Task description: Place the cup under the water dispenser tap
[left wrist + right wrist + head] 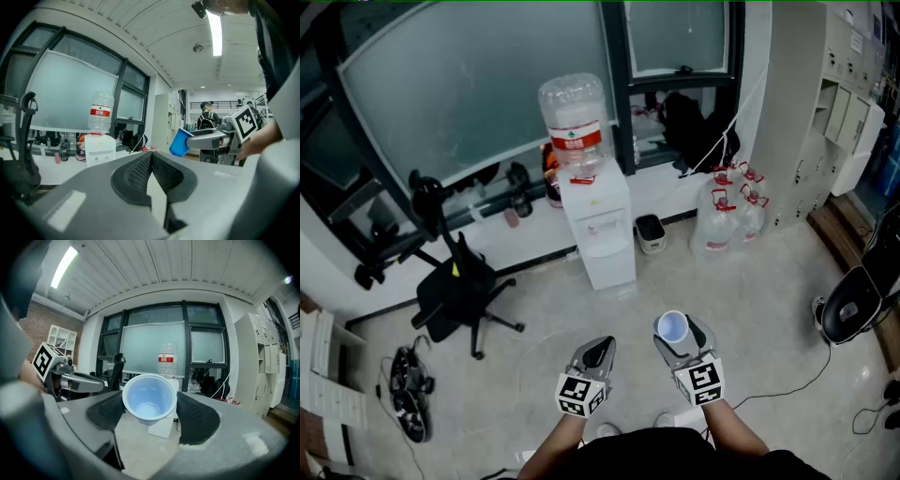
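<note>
A blue plastic cup sits upright between the pads of my right gripper, which is shut on it; the same cup shows in the head view and, from the side, in the left gripper view. My right gripper is held over the floor, well short of the white water dispenser with its clear bottle on top. The dispenser stands partly hidden behind the cup. My left gripper hangs beside the right one, its jaws shut with nothing in them.
A black office chair stands left of the dispenser. Several spare water jugs and a small bin sit to its right. Cables lie at the lower left, a fan at the right, white lockers beyond.
</note>
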Demonstrator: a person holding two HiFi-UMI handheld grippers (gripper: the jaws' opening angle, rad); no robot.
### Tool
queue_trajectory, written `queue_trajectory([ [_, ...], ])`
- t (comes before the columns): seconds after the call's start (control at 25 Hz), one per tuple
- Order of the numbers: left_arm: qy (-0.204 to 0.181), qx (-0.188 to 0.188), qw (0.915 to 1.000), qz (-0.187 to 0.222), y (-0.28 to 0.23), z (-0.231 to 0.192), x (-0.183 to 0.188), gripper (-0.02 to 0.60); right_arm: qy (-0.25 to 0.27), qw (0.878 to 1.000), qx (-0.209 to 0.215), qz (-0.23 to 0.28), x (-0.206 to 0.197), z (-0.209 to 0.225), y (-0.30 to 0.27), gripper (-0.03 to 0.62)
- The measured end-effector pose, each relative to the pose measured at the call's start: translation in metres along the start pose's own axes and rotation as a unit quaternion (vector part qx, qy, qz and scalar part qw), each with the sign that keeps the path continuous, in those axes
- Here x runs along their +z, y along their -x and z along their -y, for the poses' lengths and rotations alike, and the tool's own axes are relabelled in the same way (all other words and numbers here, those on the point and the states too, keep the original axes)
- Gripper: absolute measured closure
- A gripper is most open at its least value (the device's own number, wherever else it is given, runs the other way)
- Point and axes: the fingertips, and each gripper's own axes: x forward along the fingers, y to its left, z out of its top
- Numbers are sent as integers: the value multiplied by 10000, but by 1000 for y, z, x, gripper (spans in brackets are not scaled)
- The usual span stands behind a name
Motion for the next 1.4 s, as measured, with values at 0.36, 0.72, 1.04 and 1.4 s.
queue_trajectory([
  [0.36,-22,58,10000,-6,2,11,-3,565,-33,10000,65,55,-3,2,9,249],
  [0.72,32,419,9991,-56,-9,21,-7,565,139,9991,381,109,-6,18,16,246],
  [1.04,129,594,9981,-98,-17,23,-14,565,82,9980,626,54,-13,28,-2,246],
  [1.4,258,498,9984,-87,-53,-31,-16,565,169,9980,601,-61,-6,35,-61,246],
])
